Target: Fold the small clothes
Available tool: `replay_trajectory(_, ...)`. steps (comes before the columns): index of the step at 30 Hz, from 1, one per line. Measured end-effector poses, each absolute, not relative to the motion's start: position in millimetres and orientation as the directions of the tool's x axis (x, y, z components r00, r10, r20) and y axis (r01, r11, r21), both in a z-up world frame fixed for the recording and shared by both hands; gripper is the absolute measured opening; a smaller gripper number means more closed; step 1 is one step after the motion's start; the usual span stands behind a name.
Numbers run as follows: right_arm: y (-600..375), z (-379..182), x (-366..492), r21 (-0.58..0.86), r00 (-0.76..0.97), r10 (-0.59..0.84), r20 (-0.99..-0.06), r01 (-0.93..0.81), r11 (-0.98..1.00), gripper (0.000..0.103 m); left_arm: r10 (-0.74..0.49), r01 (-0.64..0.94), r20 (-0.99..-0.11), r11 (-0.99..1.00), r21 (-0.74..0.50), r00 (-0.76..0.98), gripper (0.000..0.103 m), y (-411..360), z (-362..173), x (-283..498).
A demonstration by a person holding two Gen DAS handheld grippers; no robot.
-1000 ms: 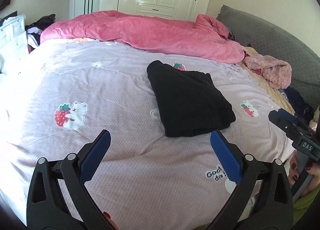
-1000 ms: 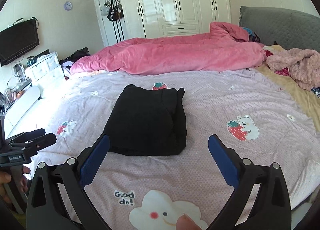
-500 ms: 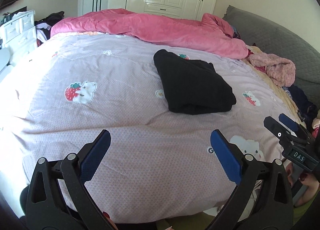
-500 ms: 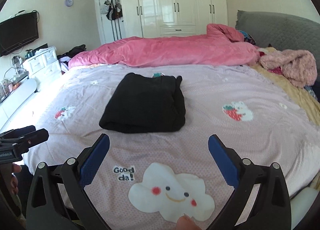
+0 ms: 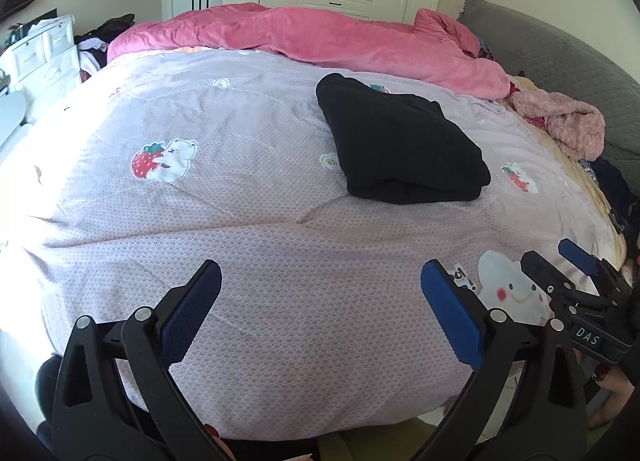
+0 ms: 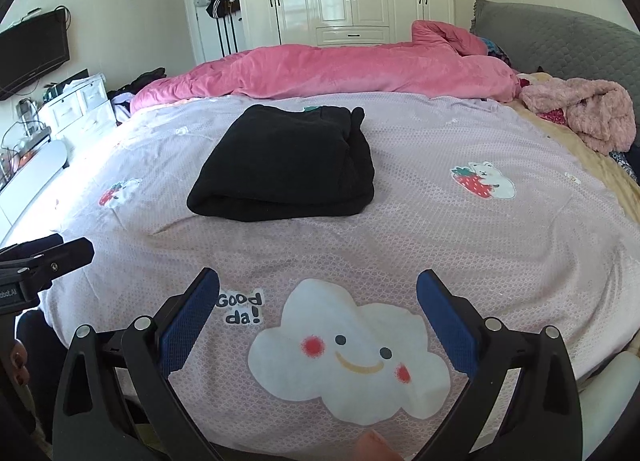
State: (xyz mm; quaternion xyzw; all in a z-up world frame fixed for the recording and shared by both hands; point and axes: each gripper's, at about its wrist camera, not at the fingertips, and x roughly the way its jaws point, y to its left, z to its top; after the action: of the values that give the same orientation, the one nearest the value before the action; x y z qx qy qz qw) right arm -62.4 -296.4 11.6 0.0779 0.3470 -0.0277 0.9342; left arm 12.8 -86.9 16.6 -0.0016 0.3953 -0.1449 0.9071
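Lying folded on the bedspread [image 5: 248, 221], the black garment [image 5: 400, 145] sits well beyond both tools [image 5: 320, 297] [image 6: 318, 297], their fingers spread apart.

A folded black knit garment [image 5: 400, 145] lies on the lilac cartoon-print bedspread [image 5: 240, 221], well beyond the left tool [image 5: 320, 293], whose blue-padded jaws stand wide apart, empty.

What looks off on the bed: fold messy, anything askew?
Nothing serious. The black garment lies folded on the lilac quilt, though one corner pokes up at its far end. A fluffy pink garment sits crumpled, unfolded, near the headboard. Both grippers are open, empty.
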Motion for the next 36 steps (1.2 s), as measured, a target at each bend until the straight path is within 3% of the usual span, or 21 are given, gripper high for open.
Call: replay_trajectory(36, -301.2, 11.6, -63.5, 0.141, 0.749, 0.011, -0.662, 0.110, 0.984, 0.098, -0.263, 0.251, -0.725, 0.959, -0.129, 0.636, 0.094, -85.3, 14.7, 12.9)
